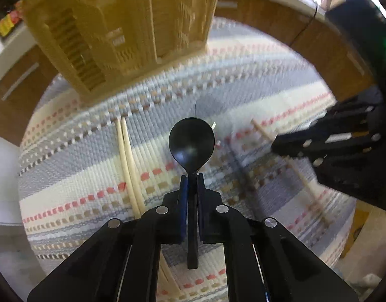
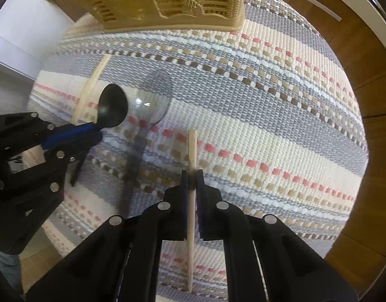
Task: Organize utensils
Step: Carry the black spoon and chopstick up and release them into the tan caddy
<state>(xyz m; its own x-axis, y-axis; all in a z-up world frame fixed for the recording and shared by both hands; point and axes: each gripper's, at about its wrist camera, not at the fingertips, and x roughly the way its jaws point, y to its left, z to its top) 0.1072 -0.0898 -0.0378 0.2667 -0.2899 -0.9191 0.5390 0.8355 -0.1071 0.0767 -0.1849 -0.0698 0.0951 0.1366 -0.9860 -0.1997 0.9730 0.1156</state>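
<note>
Two grippers work above a striped woven mat (image 2: 268, 115): the left gripper (image 1: 192, 176) is clamped on the neck of a black spoon (image 1: 191, 142), bowl projecting beyond the fingertips toward a tan slotted basket (image 1: 122, 25). The right gripper (image 2: 192, 173), pointing steeply downward, pinches a wooden chopstick (image 2: 192, 146) whose long axis runs along the fingers. Another pair of chopsticks (image 1: 128, 161) lies on the mat left of the spoon.

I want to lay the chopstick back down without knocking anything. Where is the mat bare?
The striped mat is bare right of the chopstick in the right hand-held gripper, out to the wooden surface and up to the yellow basket. The left side is crowded: clear spoon, black spoon, another chopstick.
</note>
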